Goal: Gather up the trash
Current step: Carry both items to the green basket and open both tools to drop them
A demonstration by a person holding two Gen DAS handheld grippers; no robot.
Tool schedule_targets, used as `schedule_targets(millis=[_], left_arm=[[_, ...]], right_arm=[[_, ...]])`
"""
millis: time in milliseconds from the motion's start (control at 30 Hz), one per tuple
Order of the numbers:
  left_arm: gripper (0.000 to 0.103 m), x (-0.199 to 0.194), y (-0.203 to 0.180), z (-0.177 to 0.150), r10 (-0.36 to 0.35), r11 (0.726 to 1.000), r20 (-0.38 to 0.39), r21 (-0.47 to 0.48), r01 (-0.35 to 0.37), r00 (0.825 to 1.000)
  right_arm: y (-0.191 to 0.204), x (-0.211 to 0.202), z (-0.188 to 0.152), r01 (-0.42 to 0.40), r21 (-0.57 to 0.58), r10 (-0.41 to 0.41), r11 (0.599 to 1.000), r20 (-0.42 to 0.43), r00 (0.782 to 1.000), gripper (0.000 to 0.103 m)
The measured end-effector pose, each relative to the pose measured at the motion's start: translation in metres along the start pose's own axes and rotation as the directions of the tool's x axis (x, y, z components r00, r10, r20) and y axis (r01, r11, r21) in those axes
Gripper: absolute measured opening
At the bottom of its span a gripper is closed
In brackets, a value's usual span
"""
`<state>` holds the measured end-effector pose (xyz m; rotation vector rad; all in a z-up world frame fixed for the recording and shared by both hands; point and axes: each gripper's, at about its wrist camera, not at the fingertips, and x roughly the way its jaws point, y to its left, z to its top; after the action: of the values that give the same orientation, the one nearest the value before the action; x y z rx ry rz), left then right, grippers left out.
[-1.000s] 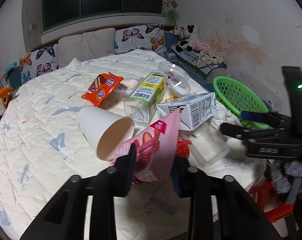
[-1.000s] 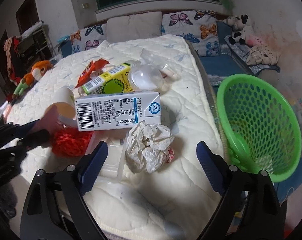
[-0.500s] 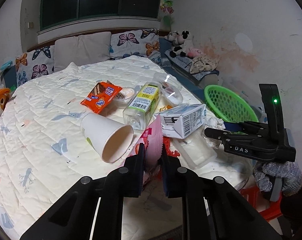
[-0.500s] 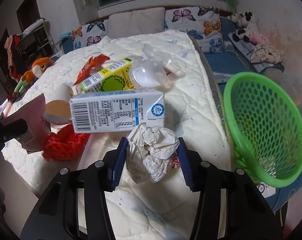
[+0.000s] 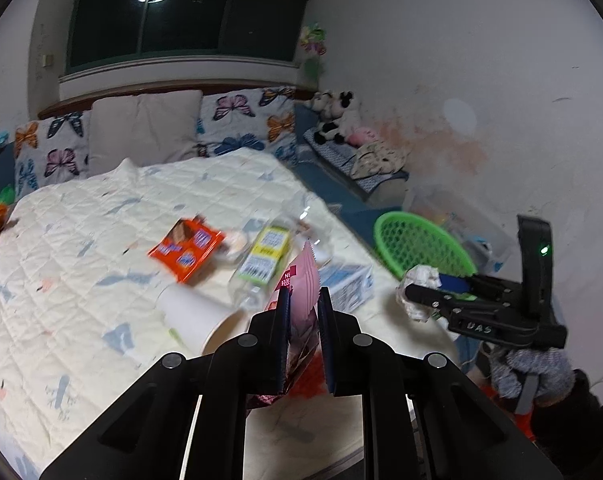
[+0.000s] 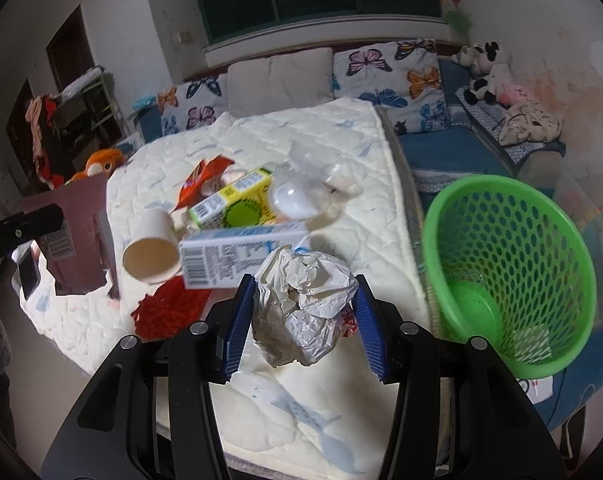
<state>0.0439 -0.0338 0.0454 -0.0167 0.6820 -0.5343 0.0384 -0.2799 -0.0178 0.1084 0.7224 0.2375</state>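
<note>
My left gripper is shut on a pink snack wrapper and holds it above the bed's near edge; the wrapper also shows in the right wrist view. My right gripper is shut on a crumpled white paper ball, held above the mattress; the ball also shows in the left wrist view. A green mesh basket stands on the floor right of the bed, also in the left wrist view.
On the quilt lie a paper cup, a milk carton, a clear bottle with yellow label, an orange snack pack, a clear cup and a red net. Pillows and plush toys line the far side.
Both grippers closed on their items, the left on the pink wrapper, the right on the paper ball, and lifted them off the bed. The views rose and pulled back.
</note>
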Motion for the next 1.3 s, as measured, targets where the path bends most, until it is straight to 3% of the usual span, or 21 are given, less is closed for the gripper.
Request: schedule_targets(millis=[367, 700, 833, 900, 1067, 1300], left_arm=[[0.014, 0.053, -0.053, 0.056, -0.156, 0.986, -0.018, 0.056, 0.156, 0.988], [0.014, 0.132, -0.129, 0.100, -0.280, 0.954, -0.074, 0.092, 0.286, 0.957], [0.014, 0.159, -0.153, 0.107, -0.301, 0.946, -0.101, 0.093, 0.310, 0.948], [0.014, 0.176, -0.163, 0.107, -0.314, 0.942, -0.125, 0.087, 0.326, 0.941], [0.014, 0.211, -0.177, 0.103, -0.333, 0.936, -0.175, 0.057, 0.347, 0.927], [0.015, 0.244, -0.191, 0.095, -0.357, 0.928, -0.208, 0.029, 0.370, 0.911]], right_arm=[[-0.067, -0.007, 0.005, 0.119, 0.095, -0.120, 0.988, 0.012, 0.993, 0.050], [-0.135, 0.000, -0.002, 0.230, 0.170, -0.229, 0.958, -0.022, 0.973, 0.052], [-0.156, 0.004, -0.009, 0.246, 0.210, -0.244, 0.946, -0.039, 0.969, 0.054], [-0.164, 0.004, -0.012, 0.253, 0.228, -0.250, 0.940, -0.045, 0.967, 0.062], [-0.178, 0.002, -0.018, 0.265, 0.254, -0.262, 0.930, -0.045, 0.964, 0.069], [-0.179, -0.007, -0.025, 0.280, 0.262, -0.280, 0.924, -0.038, 0.959, 0.071]])
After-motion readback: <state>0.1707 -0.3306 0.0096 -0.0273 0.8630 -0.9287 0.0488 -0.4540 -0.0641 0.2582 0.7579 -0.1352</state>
